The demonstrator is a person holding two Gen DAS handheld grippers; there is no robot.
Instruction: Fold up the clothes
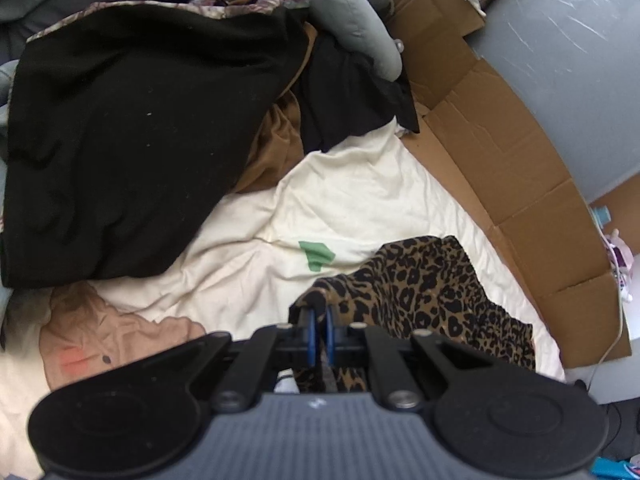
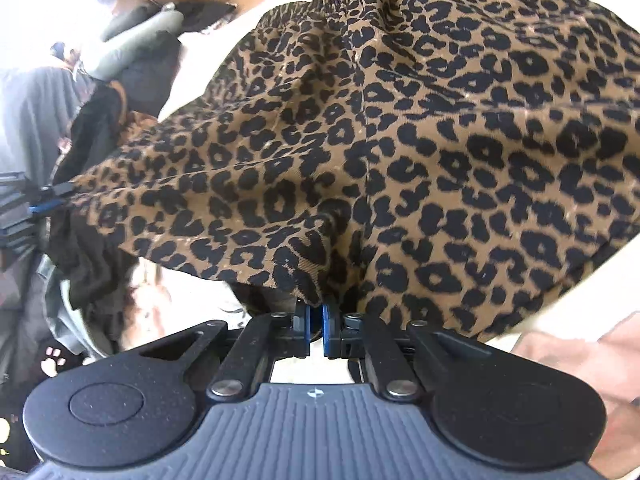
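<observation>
A leopard-print garment point(image 1: 432, 292) with an elastic waistband lies partly lifted over a cream sheet point(image 1: 352, 200). My left gripper point(image 1: 319, 320) is shut on one edge of it, the fabric draped over the blue pads. In the right wrist view the same leopard garment point(image 2: 400, 140) fills most of the frame, stretched toward the left gripper point(image 2: 44, 204) at the far left. My right gripper point(image 2: 316, 320) is shut on a hem fold of the garment.
A large black garment point(image 1: 132, 140) and a brown one point(image 1: 280, 140) are heaped at the back left. A grey cushion point(image 1: 356, 20) lies behind. Flattened cardboard point(image 1: 500, 140) borders the sheet on the right. A pink printed cloth point(image 1: 100, 340) lies front left. Green tape point(image 1: 316, 254) marks the sheet.
</observation>
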